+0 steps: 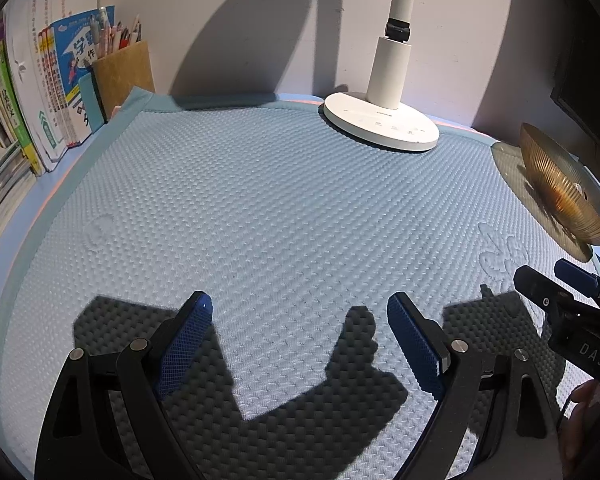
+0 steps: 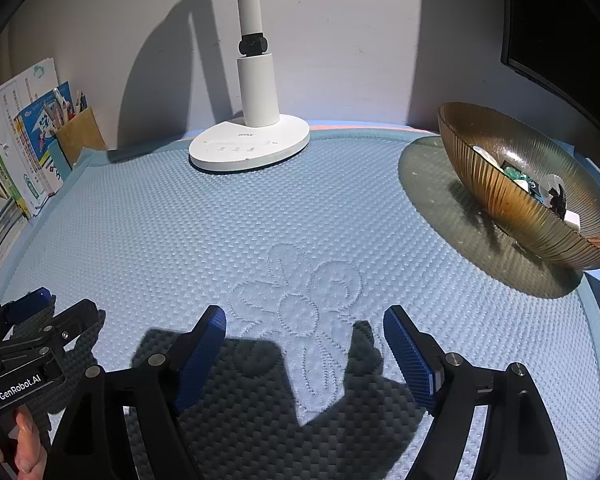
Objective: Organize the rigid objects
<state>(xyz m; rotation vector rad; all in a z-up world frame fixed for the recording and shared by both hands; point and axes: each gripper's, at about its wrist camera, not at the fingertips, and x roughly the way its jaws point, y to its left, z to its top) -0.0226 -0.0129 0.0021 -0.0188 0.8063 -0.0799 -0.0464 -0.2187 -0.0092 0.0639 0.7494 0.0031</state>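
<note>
An amber ribbed glass bowl [image 2: 532, 200] stands at the right on the blue quilted mat [image 2: 260, 220]; inside it lie several small objects [image 2: 540, 190], white, green and black. The same bowl [image 1: 560, 192] shows at the right edge of the left wrist view. My left gripper [image 1: 300, 308] hovers over the bare mat [image 1: 260, 200], open, with nothing between its blue pads. My right gripper [image 2: 304, 318] is open too, over an embossed flower [image 2: 300, 292] in the mat, nothing between its pads. Each gripper appears at the edge of the other's view.
A white desk lamp base [image 1: 380, 120] stands at the back, also seen as the lamp base [image 2: 248, 144]. Books [image 1: 40, 80] and a brown pen holder [image 1: 124, 72] line the back left. A dark monitor edge [image 2: 560, 40] is at the upper right. A hand [image 2: 24, 436] holds the left gripper.
</note>
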